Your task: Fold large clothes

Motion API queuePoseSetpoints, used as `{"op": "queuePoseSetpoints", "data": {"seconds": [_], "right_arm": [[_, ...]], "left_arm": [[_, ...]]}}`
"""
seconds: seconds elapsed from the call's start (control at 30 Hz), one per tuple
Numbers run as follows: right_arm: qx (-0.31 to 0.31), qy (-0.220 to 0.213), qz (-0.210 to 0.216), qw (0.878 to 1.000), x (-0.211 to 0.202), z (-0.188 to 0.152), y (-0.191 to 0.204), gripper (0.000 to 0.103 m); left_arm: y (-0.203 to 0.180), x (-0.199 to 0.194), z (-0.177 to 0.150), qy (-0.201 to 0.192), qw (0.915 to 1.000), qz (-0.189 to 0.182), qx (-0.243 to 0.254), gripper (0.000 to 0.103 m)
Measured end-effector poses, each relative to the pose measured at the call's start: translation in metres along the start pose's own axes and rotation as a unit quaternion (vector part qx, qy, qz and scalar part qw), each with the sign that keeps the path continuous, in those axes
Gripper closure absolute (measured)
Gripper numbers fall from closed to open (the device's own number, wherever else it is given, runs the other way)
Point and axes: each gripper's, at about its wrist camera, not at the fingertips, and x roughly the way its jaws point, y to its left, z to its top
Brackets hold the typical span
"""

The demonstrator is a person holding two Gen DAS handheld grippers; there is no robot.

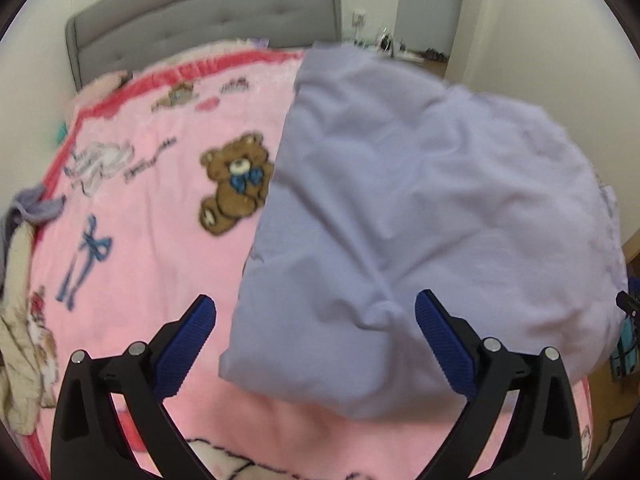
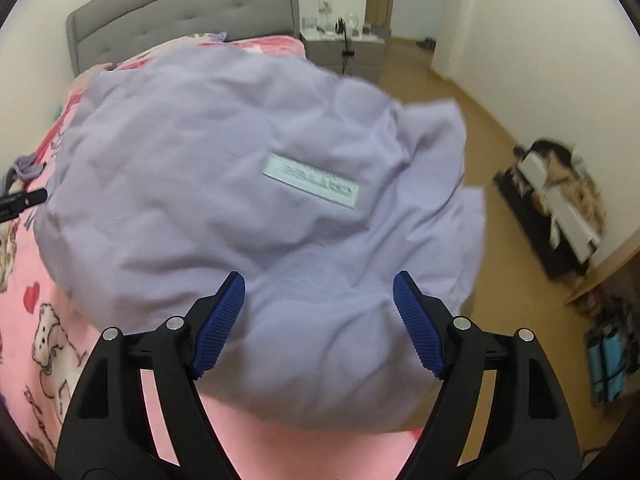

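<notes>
Pink blanket (image 1: 152, 216) with bear print covers the bed under both grippers, grey headboard (image 1: 192, 20) far ahead at the wall. Lilac garment (image 1: 420, 208), folded into a thick wrinkled bundle, lies on the blanket directly ahead of both grippers; in the left wrist view it sits ahead and to the right, its near edge reaching between the fingers, and its right side runs to the bed's right edge. In the right wrist view the garment (image 2: 248, 208) fills the area ahead, with a pale label (image 2: 310, 186) on top, ahead and slightly right, loose flaps hanging off toward the floor (image 2: 500, 140) on the right. Left gripper (image 1: 316, 312) jaws spread wide, released, holding nothing; garment edge lies between the blue pads (image 1: 186, 348) but contact is not clear. Right gripper (image 2: 319, 298) also released, jaws wide, pads (image 2: 218, 324) over the garment's near part, nothing pinched. A black tip of the left gripper shows at the far left of the right view. Pile of other clothes (image 1: 24, 340) lies left of the left gripper at the bed edge. Nightstand (image 2: 344, 50) with small items stands far ahead, right of the headboard. Dark cluttered rack (image 2: 556, 208) against the wall, right of the right gripper. Blue-teal item (image 2: 608, 364) on the floor, near right. Frames slightly motion-blurred.
</notes>
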Motion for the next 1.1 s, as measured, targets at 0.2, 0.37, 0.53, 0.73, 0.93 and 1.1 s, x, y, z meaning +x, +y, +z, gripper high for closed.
{"op": "queuePoseSetpoints", "data": {"seconds": [0.2, 0.37, 0.53, 0.73, 0.93, 1.1], "right_arm": [[0.03, -0.061, -0.015, 0.998, -0.095, 0.024, 0.031, 0.008], [0.031, -0.098, -0.044, 0.994, -0.168, 0.03, 0.05, 0.008], [0.057, -0.123, -0.058, 0.989, -0.223, 0.011, 0.054, 0.008], [0.036, -0.126, -0.064, 0.989, -0.264, 0.001, 0.058, 0.008], [0.035, -0.125, -0.05, 0.99, -0.279, -0.003, 0.06, 0.008], [0.038, -0.134, -0.048, 0.989, -0.288, -0.005, 0.063, 0.008]], "left_arm": [[-0.035, -0.086, 0.014, -0.05, 0.9981, -0.011, 0.032, 0.005], [-0.061, -0.157, 0.022, -0.057, 0.9971, -0.049, 0.01, 0.005], [-0.082, -0.222, 0.016, -0.072, 0.9961, -0.051, 0.009, 0.005], [-0.096, -0.274, 0.002, -0.096, 0.9937, -0.058, 0.012, 0.005], [-0.106, -0.302, -0.003, -0.111, 0.9926, -0.044, 0.023, 0.005], [-0.106, -0.308, -0.001, -0.101, 0.99, -0.098, 0.01, 0.005]]}}
